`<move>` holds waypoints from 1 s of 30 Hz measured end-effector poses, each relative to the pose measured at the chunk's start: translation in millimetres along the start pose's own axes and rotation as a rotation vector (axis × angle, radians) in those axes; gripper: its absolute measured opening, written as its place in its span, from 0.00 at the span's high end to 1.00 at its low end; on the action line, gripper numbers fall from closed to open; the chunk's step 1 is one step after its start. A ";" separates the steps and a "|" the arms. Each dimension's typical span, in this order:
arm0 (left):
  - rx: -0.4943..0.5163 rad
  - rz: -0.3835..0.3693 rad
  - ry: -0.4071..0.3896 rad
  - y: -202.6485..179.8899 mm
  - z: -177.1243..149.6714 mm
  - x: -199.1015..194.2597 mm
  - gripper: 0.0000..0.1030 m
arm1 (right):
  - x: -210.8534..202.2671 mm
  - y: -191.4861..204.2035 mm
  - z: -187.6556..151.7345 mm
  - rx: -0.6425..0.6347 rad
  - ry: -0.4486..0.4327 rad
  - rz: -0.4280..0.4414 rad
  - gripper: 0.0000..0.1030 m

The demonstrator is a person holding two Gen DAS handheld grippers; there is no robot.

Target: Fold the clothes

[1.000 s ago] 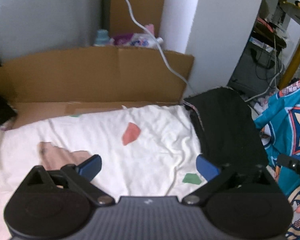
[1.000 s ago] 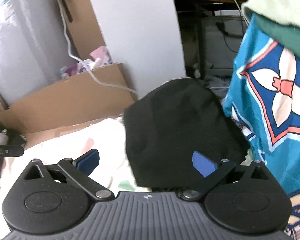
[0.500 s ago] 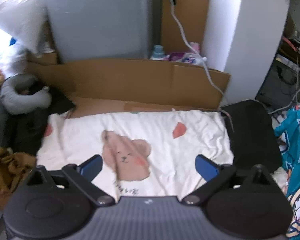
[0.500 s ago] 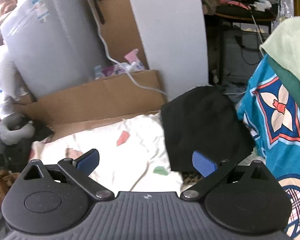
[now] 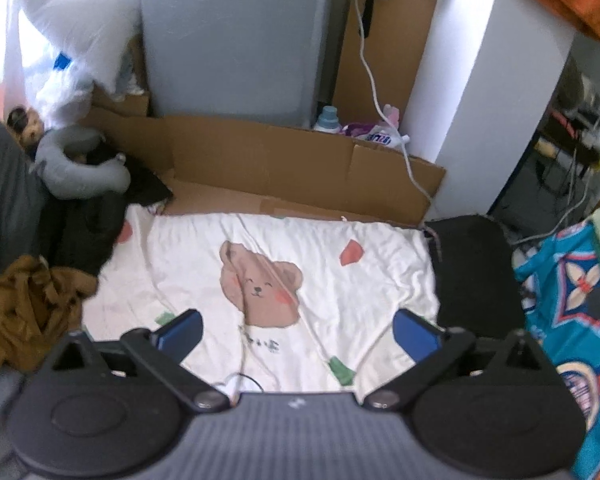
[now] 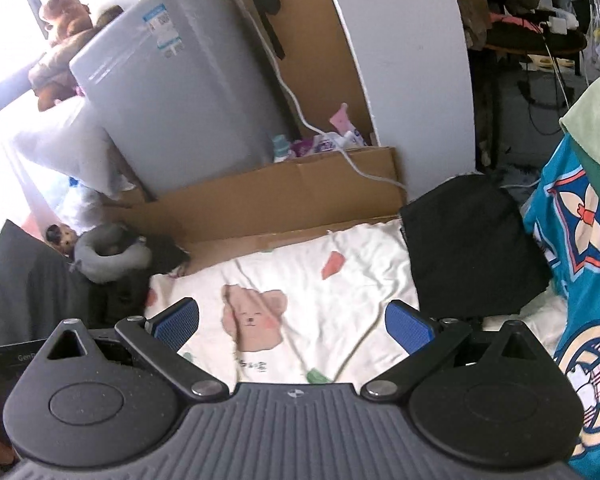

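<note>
- Left gripper [image 5: 296,330]: jaws spread wide, nothing held, raised above the sheet.
- Right gripper [image 6: 292,326]: likewise wide and empty.
- Sheet [image 5: 340,300]: white, bear print, laid out as the work surface; no garment is spread on it.
- Black garment [image 5: 472,264]: folded, set at the sheet's right edge; judged 1 item done.
- Brown garment [image 5: 24,308]: crumpled at the left; judged still to be folded.
- Dark pile [image 5: 88,232]: unfolded, left of the sheet.
- Cardboard [image 5: 284,168]: upright behind the sheet.
</note>
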State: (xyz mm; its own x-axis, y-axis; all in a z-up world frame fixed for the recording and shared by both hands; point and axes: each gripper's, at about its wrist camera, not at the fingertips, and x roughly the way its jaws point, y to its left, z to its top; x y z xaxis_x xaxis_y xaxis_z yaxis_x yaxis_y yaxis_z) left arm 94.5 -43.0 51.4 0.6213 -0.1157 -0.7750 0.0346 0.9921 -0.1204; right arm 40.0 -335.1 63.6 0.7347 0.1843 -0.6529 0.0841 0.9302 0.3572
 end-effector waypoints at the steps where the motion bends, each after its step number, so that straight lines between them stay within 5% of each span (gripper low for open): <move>1: -0.012 -0.009 -0.006 1.7 -2.1 -4.9 0.01 | -3.4 4.6 -2.8 -0.003 -0.002 0.000 0.01; 4: -0.003 -0.002 -0.040 5.1 -10.2 -14.3 0.01 | -11.8 17.0 -11.3 -0.007 -0.006 -0.004 0.00; 17: -0.053 0.034 0.033 15.6 -48.7 -19.9 0.00 | -14.6 49.0 -44.5 0.008 0.004 -0.030 0.00; 30: -0.035 0.096 0.064 40.0 -71.5 -11.7 0.01 | 28.9 84.3 -78.3 -0.102 0.143 -0.033 0.01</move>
State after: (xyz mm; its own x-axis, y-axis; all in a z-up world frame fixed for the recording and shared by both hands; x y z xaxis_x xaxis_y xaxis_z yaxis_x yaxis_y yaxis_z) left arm 32.7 -5.4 11.3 0.5687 -0.0246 -0.8221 -0.0501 0.9967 -0.0645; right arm 15.6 -226.6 22.5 0.6291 0.1895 -0.7539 0.0328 0.9625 0.2693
